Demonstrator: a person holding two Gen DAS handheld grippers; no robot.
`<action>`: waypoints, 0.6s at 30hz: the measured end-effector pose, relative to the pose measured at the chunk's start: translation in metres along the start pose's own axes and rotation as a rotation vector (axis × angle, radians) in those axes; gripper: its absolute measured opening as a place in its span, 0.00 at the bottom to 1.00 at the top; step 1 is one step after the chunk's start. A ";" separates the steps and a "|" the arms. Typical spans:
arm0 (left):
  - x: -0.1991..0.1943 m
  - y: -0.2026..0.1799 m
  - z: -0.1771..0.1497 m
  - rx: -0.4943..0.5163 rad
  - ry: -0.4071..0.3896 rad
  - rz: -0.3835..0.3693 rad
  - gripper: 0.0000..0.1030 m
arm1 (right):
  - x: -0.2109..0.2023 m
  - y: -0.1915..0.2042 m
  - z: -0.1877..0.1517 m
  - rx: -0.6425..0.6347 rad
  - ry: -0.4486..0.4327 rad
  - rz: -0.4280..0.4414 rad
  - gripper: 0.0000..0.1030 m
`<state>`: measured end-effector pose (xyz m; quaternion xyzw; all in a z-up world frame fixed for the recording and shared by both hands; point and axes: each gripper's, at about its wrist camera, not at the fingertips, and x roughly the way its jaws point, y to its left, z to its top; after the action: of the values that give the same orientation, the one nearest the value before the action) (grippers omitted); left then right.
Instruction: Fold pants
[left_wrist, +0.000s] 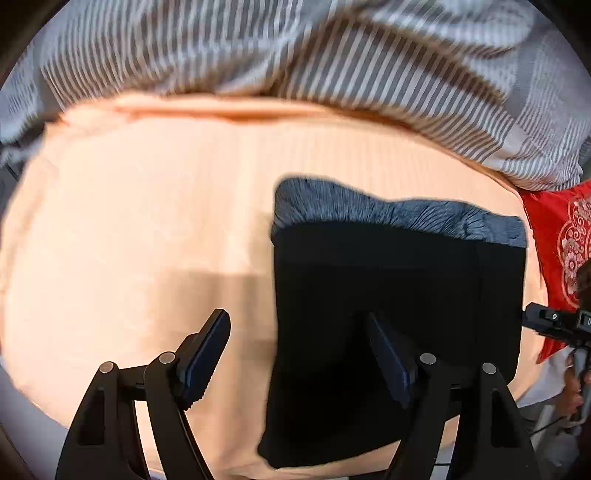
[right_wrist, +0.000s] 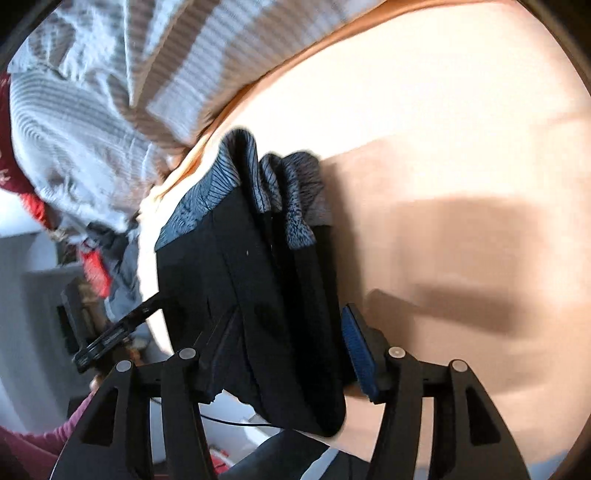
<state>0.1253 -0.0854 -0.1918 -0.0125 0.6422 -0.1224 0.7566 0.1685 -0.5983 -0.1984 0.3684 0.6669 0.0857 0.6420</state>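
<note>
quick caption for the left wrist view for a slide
Open left gripper above folded black pants with grey patterned waistband, lying on a peach bedsheet beside a striped duvet.

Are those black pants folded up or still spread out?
Folded: the pants lie as a compact rectangle on the peach sheet, layers stacked at the grey waistband.

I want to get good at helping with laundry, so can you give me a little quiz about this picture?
1. True or false: the left gripper is squeezing the pants.
2. What colour is the cushion beside the pants? A blue, B red, C green.
3. Fill in the missing word: the blanket behind the peach sheet has grey and white ____.

Key: 1 false, its fingers are apart with nothing between them and the pants lie folded on the sheet. 2 B. 3 stripes.
</note>
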 end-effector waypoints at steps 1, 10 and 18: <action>-0.009 0.000 0.001 0.014 -0.015 -0.001 0.75 | -0.008 0.002 -0.002 0.010 -0.024 -0.033 0.41; 0.010 -0.074 0.006 0.112 -0.020 0.037 0.75 | -0.023 0.074 -0.009 -0.149 -0.171 -0.245 0.25; 0.042 -0.090 -0.010 0.151 0.005 0.141 0.75 | 0.031 0.075 -0.005 -0.135 -0.079 -0.361 0.25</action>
<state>0.1065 -0.1795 -0.2184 0.0899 0.6322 -0.1171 0.7606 0.1951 -0.5239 -0.1782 0.2022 0.6892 -0.0009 0.6958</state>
